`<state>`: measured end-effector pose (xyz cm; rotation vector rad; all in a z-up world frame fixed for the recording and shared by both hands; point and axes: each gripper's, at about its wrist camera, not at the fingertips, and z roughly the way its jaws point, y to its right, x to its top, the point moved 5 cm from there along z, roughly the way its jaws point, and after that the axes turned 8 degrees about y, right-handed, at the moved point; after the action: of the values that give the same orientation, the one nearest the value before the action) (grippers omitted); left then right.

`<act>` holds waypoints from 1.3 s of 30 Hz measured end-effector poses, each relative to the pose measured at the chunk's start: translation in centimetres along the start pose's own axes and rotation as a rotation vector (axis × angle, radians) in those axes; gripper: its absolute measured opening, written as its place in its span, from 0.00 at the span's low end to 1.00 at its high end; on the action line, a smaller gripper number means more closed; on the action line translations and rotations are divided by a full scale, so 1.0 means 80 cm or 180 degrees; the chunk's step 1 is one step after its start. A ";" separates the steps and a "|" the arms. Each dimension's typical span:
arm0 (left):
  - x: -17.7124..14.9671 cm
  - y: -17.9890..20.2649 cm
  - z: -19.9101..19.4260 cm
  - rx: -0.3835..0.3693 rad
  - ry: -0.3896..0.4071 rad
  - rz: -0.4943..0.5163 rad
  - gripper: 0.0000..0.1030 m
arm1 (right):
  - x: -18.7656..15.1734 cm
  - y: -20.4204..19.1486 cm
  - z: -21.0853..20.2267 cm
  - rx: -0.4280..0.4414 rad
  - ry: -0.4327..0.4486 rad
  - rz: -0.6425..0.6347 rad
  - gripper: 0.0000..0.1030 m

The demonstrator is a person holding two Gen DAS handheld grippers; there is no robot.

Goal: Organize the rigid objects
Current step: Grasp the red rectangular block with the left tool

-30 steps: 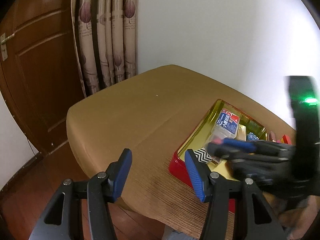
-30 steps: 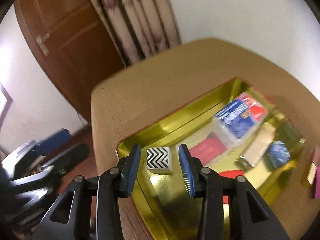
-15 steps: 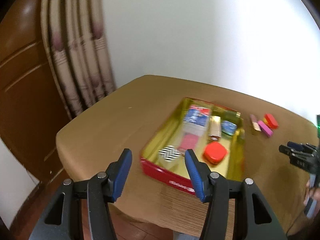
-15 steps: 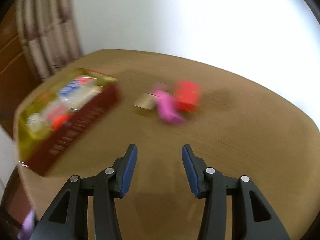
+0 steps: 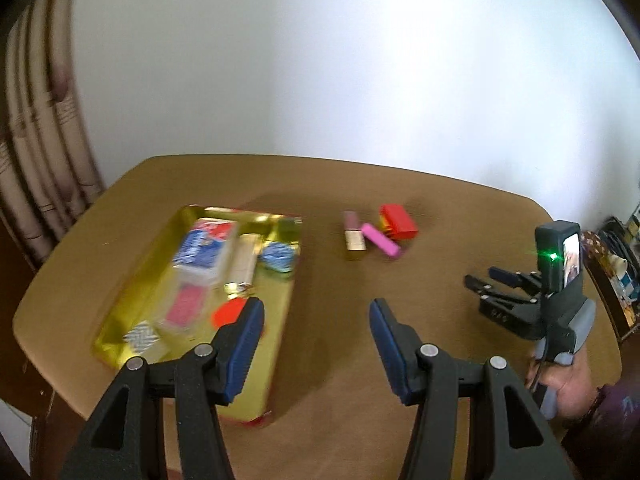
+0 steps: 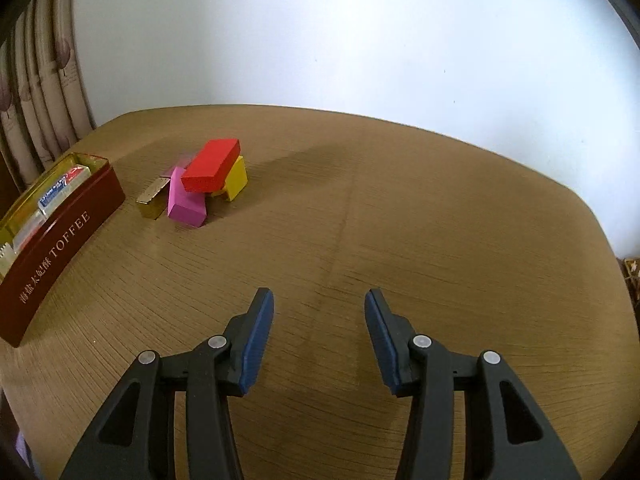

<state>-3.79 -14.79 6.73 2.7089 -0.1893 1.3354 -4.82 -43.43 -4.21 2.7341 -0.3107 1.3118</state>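
A red block is being propped at a tilt across a yellow block and a pink block, its long axis running from the near left toward the far right, with a gold bar lying just beside the pink one and pointing along the same line. This cluster is being kept on the brown bench, near the short end of the red toffee tin, in which several small packets are being held. The left gripper is being held over the bench beside the tin with its jaws spread and empty, and the right gripper is being held well apart from the blocks, its jaws likewise spread around nothing.
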 end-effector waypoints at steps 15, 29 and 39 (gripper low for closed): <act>0.055 0.069 0.139 -0.0285 -0.0398 -0.0162 0.55 | 0.002 0.018 -0.017 0.0206 0.0146 0.0347 0.55; 0.077 0.122 0.254 -0.0172 -0.0581 0.0214 0.55 | 0.003 0.021 -0.023 0.0473 0.0194 0.0519 0.58; 0.075 0.139 0.282 -0.0092 -0.0656 0.0381 0.55 | 0.002 0.020 -0.023 0.0588 0.0192 0.0549 0.58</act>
<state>15.67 -29.66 -1.62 2.8480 -0.3919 1.0680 -6.49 -44.68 -2.91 2.8657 -0.4506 1.5354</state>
